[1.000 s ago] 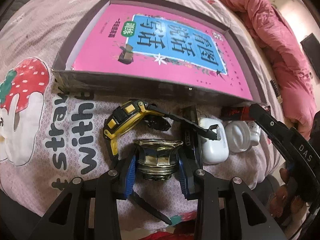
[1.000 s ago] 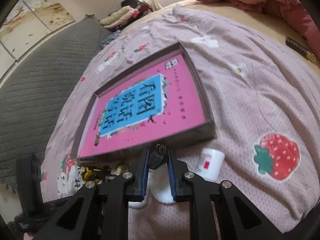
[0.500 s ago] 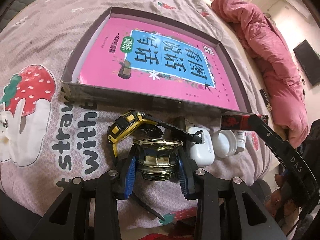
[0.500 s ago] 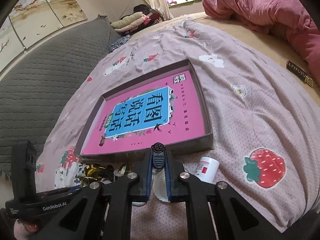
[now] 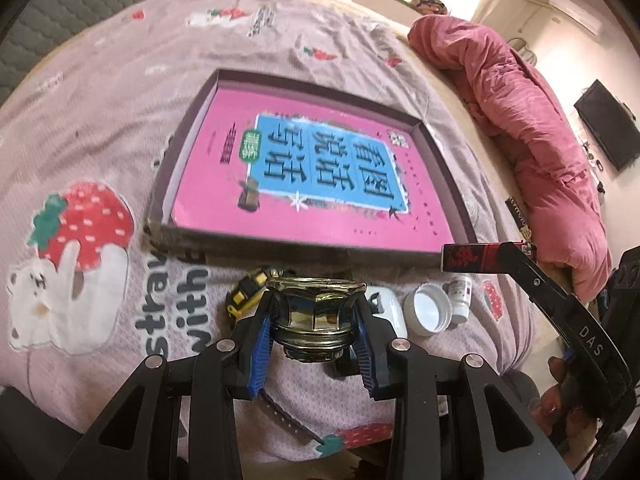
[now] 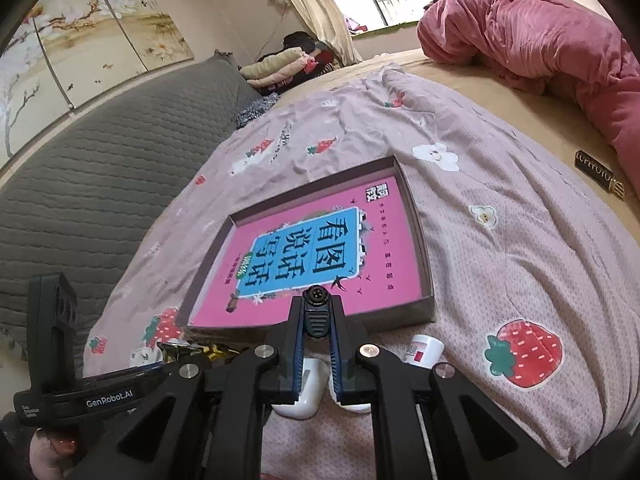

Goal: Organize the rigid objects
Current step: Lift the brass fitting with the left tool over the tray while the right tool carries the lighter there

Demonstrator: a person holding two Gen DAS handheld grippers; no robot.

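Note:
My left gripper (image 5: 316,304) is shut on a gold faceted jar (image 5: 316,314), held above the strawberry-print bedsheet (image 5: 80,184). The right gripper (image 6: 316,306) is shut on a red and black lighter (image 5: 478,258), seen end-on as a dark ribbed lighter (image 6: 316,316) in the right wrist view. Both hang just in front of a shallow dark box (image 5: 280,245) with a pink book (image 5: 312,176) lying flat in it. The same box (image 6: 427,264) and book (image 6: 304,256) show beyond the right fingertips.
On the sheet before the box lie a yellow and black watch (image 5: 246,290), a white earbud case (image 5: 386,306), a white cap (image 5: 428,314) and a small white bottle (image 5: 460,296). A pink duvet (image 6: 540,40) is heaped at the far right; a small dark box (image 6: 598,178) lies beside it.
Both grippers have risen from the sheet with their objects, and the box now sits further below and ahead. The right jaws closed a little tighter on the lighter.

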